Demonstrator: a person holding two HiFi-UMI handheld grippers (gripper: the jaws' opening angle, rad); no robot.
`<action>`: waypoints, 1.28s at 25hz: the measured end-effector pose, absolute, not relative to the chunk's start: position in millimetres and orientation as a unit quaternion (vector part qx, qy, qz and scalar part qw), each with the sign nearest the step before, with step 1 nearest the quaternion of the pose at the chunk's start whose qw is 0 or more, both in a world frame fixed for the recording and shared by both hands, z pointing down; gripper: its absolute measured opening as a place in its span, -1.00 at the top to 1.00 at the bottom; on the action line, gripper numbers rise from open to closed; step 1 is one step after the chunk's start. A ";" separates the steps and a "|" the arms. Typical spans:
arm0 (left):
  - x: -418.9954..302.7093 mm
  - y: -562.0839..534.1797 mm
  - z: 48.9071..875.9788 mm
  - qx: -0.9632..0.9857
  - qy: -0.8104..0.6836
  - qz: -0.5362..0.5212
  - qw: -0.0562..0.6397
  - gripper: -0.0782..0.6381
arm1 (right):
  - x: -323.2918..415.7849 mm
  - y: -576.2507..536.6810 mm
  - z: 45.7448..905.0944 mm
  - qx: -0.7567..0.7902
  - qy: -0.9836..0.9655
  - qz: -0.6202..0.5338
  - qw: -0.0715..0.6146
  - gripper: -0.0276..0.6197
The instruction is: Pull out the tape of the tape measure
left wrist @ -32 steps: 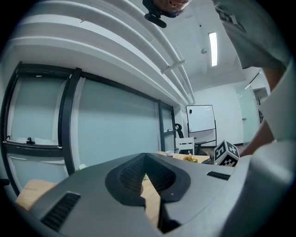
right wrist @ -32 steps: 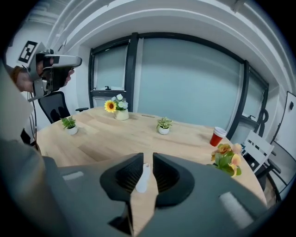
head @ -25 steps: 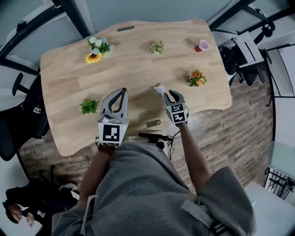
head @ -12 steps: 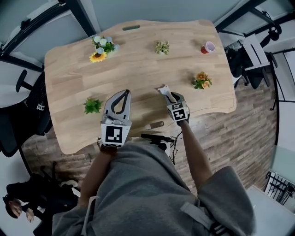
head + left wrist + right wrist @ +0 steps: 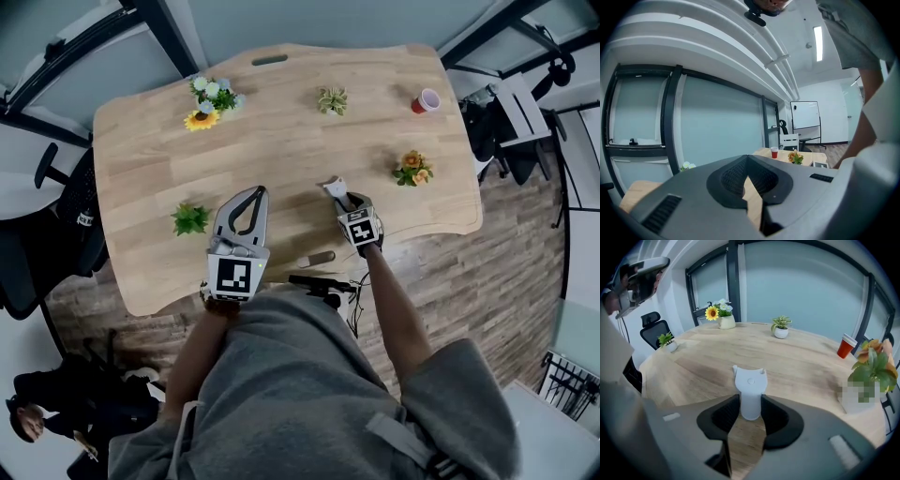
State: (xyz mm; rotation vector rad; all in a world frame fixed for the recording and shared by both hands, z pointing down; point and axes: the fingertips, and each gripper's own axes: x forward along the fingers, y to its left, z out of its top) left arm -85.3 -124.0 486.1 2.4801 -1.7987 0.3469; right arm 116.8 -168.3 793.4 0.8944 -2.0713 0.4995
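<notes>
Since the earlier frame the right gripper (image 5: pixel 342 199) has sunk toward the tabletop (image 5: pixel 281 122), carrying the small white tape measure (image 5: pixel 332 185) down with it, and its jaws have just been opening. The left gripper (image 5: pixel 251 193) has hardly shifted.

In the head view the tape measure sits at the tip of the right gripper, a little in from the near edge of the tabletop and right of centre. The left gripper hovers beside it, well apart, with its jaws drawn into a closed loop. A sunflower bunch (image 5: pixel 211 97), a small pot plant (image 5: pixel 331 98), a red cup (image 5: pixel 425 100), orange flowers (image 5: pixel 412 167) and a green plant (image 5: pixel 190 218) are spread around the edges, all well away from the tape measure.

In the left gripper view the jaws meet at their tips with nothing between them: clenched and empty. Past them only the tabletop, the cup and the orange flowers show.

In the right gripper view the tape measure stands upright on the tabletop, its lower half between the jaws. The jaws are spread wide, and the pads lie just beside the case on either side. I judge the grip released rather than pressing, though the gap is too slight to see clearly.

No strip of tape shows out of the case in any view, so the pull itself seems not yet begun. By my reading, the case has only been set down. What is left is to steady the case, catch the tape's end and draw it out.
</notes>
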 end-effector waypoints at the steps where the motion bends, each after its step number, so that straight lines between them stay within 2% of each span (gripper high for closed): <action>1: -85.6 -124.0 486.0 0.804 -0.583 0.113 0.029 0.76 | 117.2 -168.8 794.3 0.354 -0.820 0.197 0.404 0.44; 18: -87.0 -127.1 477.0 0.808 -0.581 0.095 0.019 0.76 | 113.0 -175.0 774.7 0.375 -0.809 0.200 0.405 0.49; 27: -82.4 -128.5 466.8 0.816 -0.573 0.076 0.011 0.76 | 107.6 -183.1 727.2 0.397 -0.820 0.182 0.370 0.50; 32: -79.4 -133.2 461.8 0.821 -0.566 0.068 0.005 0.76 | 100.2 -187.4 679.2 0.411 -0.836 0.159 0.326 0.50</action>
